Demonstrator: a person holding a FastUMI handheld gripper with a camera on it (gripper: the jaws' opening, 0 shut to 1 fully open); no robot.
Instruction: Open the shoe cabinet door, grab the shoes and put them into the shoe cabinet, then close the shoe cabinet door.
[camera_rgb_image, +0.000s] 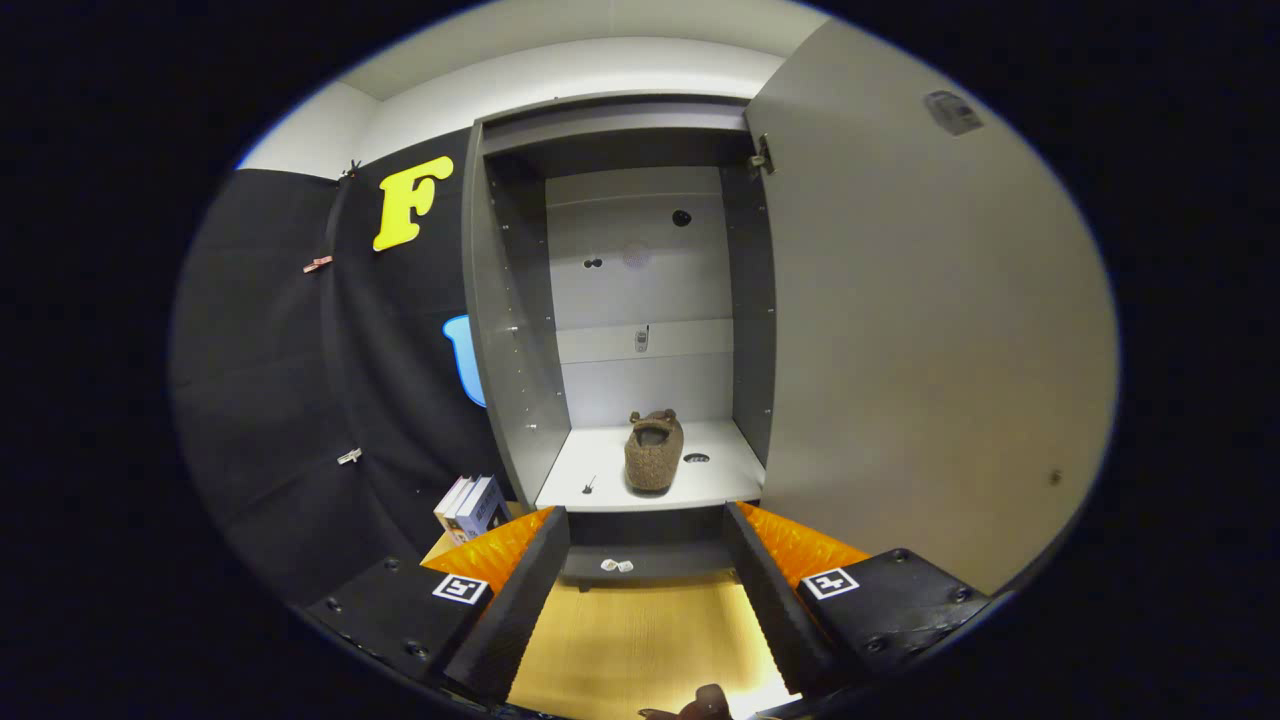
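Shoe cabinet (520, 330) was seen standing straight ahead of the hand-held gripper (648, 560), its tall grey body set against the black cloth wall of the booth. Its door (920, 330) was found swung wide open to the right, hung on a hinge (762, 155) near the upper corner, so that the pale interior was laid bare. One brown fuzzy shoe (654, 450) (a slipper, by its looks) was seen resting on the white bottom shelf (590, 470) inside the cabinet, roughly in the middle of it, with its opening turned upward and toward the back panel. A small dark fitting was noted on the shelf to the left of the shoe, and another just to its right. Several holes and a small bracket were visible on the back panel above. The fingers (520, 590) of the hand-held gripper were held well apart, with nothing between them; the shoe lay beyond them and was not touched. Below the fingers a light wooden floor (640, 650) was seen running up to the dark base of the cabinet. A few books (470, 508) were seen standing near the left side of the cabinet, just beyond the left finger. Part of a person's hand (705, 705) was glimpsed at the near end of the gripper.
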